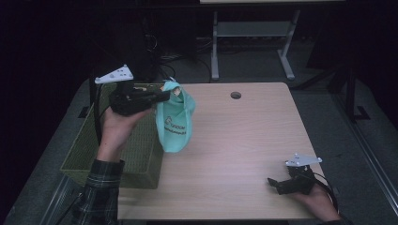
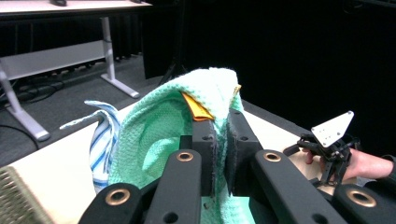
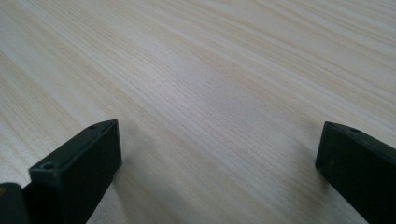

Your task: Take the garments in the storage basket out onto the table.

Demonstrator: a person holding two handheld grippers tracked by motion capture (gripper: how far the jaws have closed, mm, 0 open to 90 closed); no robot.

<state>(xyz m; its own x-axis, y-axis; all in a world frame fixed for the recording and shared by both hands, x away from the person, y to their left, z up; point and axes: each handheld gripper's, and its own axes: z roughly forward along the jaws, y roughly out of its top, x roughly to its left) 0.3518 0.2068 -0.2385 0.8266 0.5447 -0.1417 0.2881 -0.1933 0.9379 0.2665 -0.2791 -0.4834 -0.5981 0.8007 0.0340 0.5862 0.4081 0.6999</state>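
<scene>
A mint-green cloth (image 1: 174, 119) with dark print hangs from my left gripper (image 1: 164, 96), above the left edge of the wooden table (image 1: 244, 140). In the left gripper view the jaws are shut on the green cloth (image 2: 159, 130), pinching its top fold beside an orange tag (image 2: 196, 108). A blue-and-white striped cloth (image 2: 105, 140) hangs against it on the left. My right gripper (image 1: 274, 183) rests at the table's front right corner, held by a hand. Its jaws (image 3: 219, 154) stand wide apart over bare wood, nothing between them.
A green woven basket (image 1: 94, 154) stands against the table's left side, below my left hand. A round cable hole (image 1: 235, 95) sits near the table's far edge. Legs of another desk (image 1: 215, 51) stand on the floor beyond.
</scene>
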